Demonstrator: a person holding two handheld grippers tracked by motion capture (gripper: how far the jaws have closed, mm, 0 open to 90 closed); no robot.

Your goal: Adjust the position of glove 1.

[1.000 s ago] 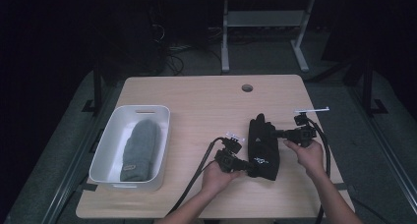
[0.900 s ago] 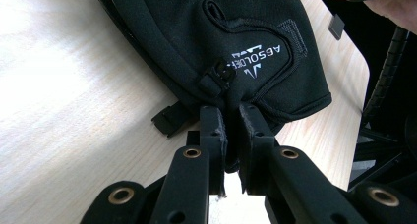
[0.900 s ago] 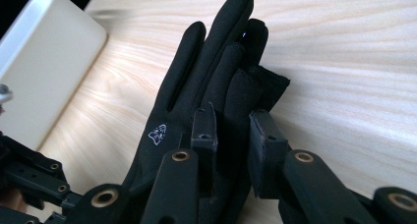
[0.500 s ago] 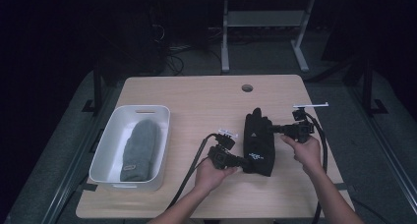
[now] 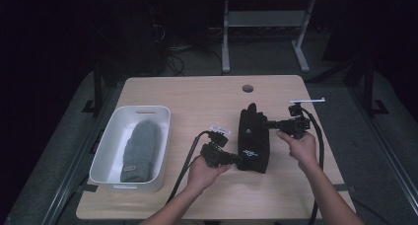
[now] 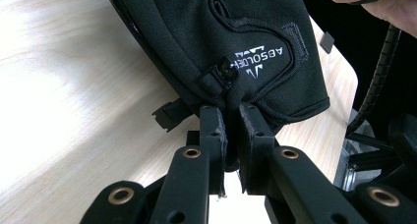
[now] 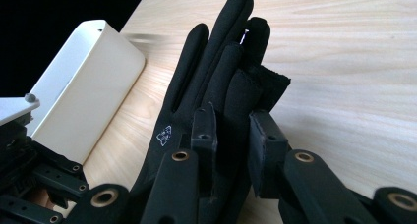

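A black glove with white lettering hangs just above the wooden table, stretched between both grippers. My left gripper is shut on the glove's cuff near its small buckle. My right gripper is shut on the glove's finger end, where the fingers point up past the jaws. In the left gripper view the left gripper pinches the cuff edge. In the right gripper view the right gripper holds folded fabric between its pads.
A white bin stands at the table's left with a grey knit item lying in it; its wall also appears in the right gripper view. A cable hole sits near the far edge. Cables trail from both grippers.
Both grippers have lifted the glove a little and carried it slightly left and toward the far side; both grips are unchanged.
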